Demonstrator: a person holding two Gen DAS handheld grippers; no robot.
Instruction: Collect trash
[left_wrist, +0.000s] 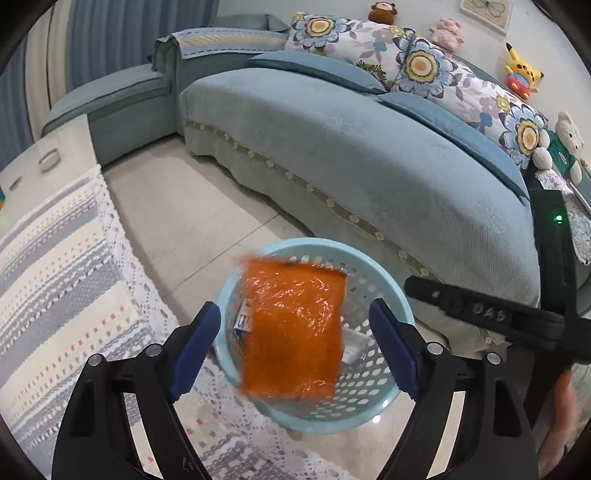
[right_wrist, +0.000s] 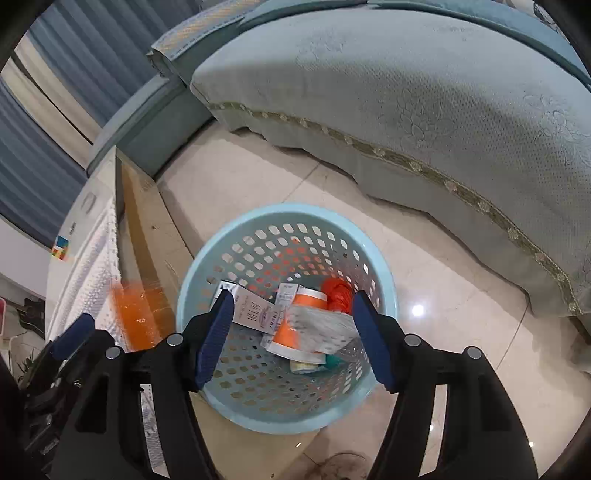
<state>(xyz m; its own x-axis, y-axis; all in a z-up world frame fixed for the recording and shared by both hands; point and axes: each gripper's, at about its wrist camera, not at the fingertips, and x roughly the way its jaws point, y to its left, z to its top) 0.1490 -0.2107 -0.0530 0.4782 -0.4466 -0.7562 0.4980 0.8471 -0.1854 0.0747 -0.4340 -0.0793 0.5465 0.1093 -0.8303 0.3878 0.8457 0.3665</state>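
A light blue perforated basket (left_wrist: 384, 295) stands on the tiled floor beside the table; it also shows in the right wrist view (right_wrist: 288, 218). An orange plastic wrapper (left_wrist: 291, 328), blurred, is in the air between the open fingers of my left gripper (left_wrist: 295, 347), above the basket, touching neither finger. In the right wrist view the wrapper (right_wrist: 135, 314) is a blur at the left. My right gripper (right_wrist: 291, 339) is open and empty over the basket. Inside lie small white boxes (right_wrist: 253, 308), an orange-and-white container (right_wrist: 295, 328), a red-orange crumpled bag (right_wrist: 338, 291) and grey wrapping.
A teal sofa (left_wrist: 351, 147) with floral cushions and plush toys runs behind the basket. A table with a striped lace cloth (left_wrist: 62, 280) is at the left. The right gripper's black body (left_wrist: 517, 317) crosses the left view's right side.
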